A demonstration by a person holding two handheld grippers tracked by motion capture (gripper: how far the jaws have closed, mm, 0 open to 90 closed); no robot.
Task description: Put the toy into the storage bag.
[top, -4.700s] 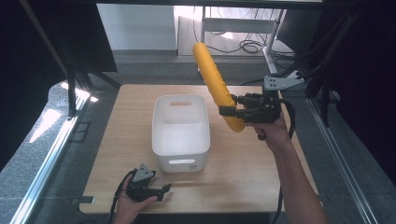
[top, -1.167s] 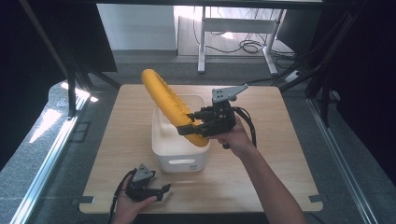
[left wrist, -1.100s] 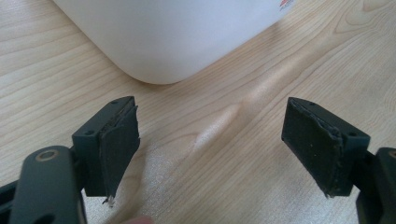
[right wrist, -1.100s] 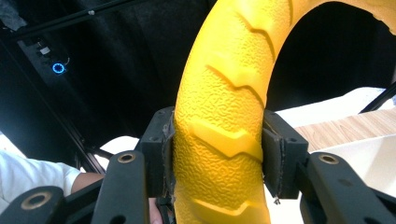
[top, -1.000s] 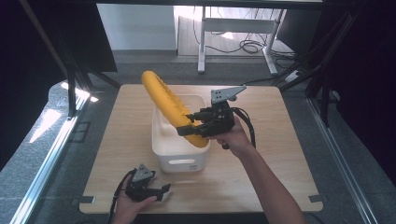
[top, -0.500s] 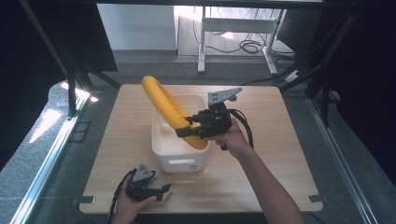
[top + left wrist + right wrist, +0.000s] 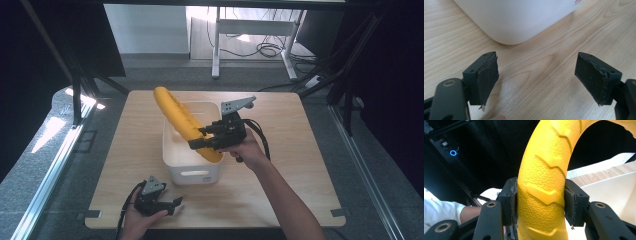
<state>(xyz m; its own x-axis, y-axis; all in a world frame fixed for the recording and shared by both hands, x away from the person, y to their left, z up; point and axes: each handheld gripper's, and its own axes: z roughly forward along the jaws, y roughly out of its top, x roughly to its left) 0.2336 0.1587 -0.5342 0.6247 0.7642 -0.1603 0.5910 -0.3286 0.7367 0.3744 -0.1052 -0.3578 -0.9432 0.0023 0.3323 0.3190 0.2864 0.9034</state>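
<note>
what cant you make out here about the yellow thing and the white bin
- Yellow object, high view: its lower end sits behind the right claw, so contact with the white bin is unclear.
- Right claw view: the object's ends run past the frame edges.
- Left claw view: bin cut off by the top edge; red print too small to read.

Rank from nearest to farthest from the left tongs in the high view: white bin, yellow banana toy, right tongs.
1. White bin, just ahead on the table.
2. Right tongs, over the bin's right side.
3. Yellow banana toy; its gripped end ties with the right tongs, the rest slants farther off.
</note>
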